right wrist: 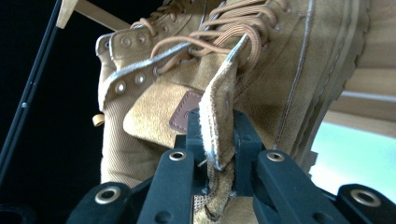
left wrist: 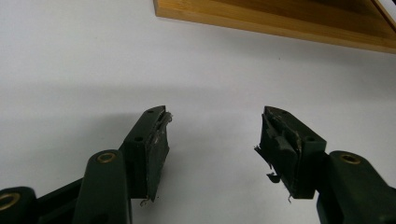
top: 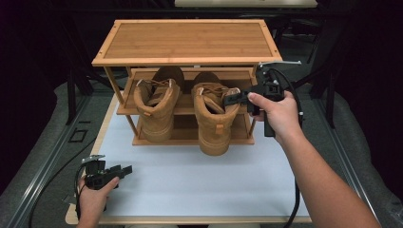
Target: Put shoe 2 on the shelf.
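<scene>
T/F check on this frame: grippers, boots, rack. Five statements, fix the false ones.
1. The right gripper is shut on the right boot's collar flap. True.
2. The left gripper holds the left boot. False: its jaws stand open over the white table, with nothing between them.
3. Both boots sit on the rack's top shelf. False: the top shelf is bare; the boots are on the middle shelf, heels toward the person.
4. The right boot's heel sticks out past the shelf's front edge further than the left boot's. True.
5. The boots are black. False: they are tan, with tan laces.
</scene>
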Demonstrator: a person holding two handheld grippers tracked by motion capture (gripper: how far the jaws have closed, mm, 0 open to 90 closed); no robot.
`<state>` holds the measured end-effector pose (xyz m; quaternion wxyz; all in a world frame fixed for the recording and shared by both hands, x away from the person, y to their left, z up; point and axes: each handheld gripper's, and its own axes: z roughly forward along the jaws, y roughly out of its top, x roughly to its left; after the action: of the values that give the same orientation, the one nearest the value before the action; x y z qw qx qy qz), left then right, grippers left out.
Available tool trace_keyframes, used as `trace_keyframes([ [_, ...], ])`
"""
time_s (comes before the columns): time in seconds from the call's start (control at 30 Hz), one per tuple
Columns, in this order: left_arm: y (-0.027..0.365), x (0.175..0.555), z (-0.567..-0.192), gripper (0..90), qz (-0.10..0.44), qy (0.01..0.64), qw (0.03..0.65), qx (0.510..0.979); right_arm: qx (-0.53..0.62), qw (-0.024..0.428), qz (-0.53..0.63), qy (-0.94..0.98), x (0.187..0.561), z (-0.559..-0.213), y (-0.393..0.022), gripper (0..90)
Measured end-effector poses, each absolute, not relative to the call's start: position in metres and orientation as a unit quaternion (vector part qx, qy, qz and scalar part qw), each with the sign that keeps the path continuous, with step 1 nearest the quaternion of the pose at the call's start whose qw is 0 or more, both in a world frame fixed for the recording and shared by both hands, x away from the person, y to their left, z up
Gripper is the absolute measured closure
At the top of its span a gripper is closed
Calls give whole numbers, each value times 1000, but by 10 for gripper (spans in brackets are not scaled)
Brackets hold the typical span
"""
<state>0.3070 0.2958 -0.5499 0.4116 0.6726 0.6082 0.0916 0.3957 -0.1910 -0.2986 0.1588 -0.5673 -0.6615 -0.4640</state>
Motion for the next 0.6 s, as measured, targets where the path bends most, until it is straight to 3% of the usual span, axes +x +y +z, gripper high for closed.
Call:
trace_keyframes([
  [0.6, 296, 310, -551, 415, 92, 606, 410, 676, -574, 122, -491, -644, 416, -308, -187, 809],
])
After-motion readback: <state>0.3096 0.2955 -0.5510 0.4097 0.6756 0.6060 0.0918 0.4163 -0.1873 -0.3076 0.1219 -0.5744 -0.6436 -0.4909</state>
